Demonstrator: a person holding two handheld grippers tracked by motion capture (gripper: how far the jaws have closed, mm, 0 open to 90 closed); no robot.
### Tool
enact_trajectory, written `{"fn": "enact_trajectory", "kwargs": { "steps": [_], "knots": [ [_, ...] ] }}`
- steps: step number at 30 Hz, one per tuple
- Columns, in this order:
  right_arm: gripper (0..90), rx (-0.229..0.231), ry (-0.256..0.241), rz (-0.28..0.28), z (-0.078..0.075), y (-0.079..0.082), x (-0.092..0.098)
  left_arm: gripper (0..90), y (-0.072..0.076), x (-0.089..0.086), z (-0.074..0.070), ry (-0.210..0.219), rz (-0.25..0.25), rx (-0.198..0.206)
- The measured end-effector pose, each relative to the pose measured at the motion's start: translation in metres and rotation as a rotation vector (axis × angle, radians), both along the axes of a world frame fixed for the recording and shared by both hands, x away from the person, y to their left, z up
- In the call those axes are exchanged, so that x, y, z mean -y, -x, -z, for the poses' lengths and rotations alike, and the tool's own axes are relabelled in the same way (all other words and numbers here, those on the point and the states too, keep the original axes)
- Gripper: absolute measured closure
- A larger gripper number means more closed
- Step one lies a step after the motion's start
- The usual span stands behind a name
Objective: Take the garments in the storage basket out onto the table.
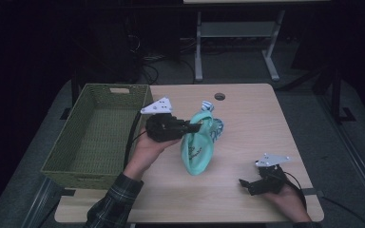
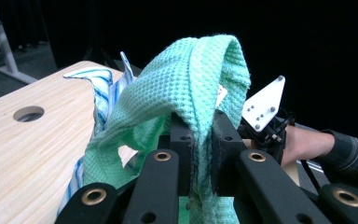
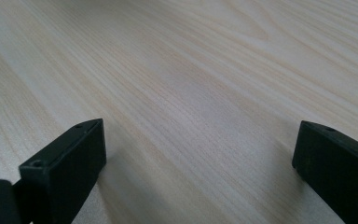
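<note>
A person works at a wooden bench (image 1: 247, 118). The left gripper (image 1: 196, 127) is raised above the middle of the bench, its jaws pinched tight on a fold of a mint green cloth (image 1: 197, 147). The cloth hangs down from the jaws, its lower end reaching the bench. Just behind it lies a blue and white striped cloth (image 1: 217, 128). A green woven basket (image 1: 83, 156) sits at the bench's left side. The right gripper (image 1: 245, 184) rests low near the front right edge, jaws spread wide, holding nothing.
</note>
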State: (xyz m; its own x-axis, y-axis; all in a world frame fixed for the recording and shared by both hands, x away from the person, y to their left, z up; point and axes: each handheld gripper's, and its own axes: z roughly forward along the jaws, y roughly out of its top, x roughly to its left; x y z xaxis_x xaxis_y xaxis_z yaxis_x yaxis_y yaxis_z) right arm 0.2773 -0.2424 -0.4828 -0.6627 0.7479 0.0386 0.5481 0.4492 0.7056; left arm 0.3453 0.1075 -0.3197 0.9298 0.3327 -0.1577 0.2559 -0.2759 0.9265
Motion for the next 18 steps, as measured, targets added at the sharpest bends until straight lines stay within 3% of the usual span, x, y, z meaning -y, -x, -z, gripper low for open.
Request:
{"fn": "enact_trajectory", "kwargs": {
  "steps": [13, 18],
  "knots": [
    [2.4, 0.006, 0.001, -0.004, 0.000, 0.000, 0.000, 81.2, -0.002, 0.029, 0.041, -0.029, 0.049, -0.035],
    [2.4, 0.000, 0.000, -0.001, 0.000, 0.000, 0.000, 80.6, -0.005, 0.035, 0.051, -0.046, 0.074, -0.031]
  ]
}}
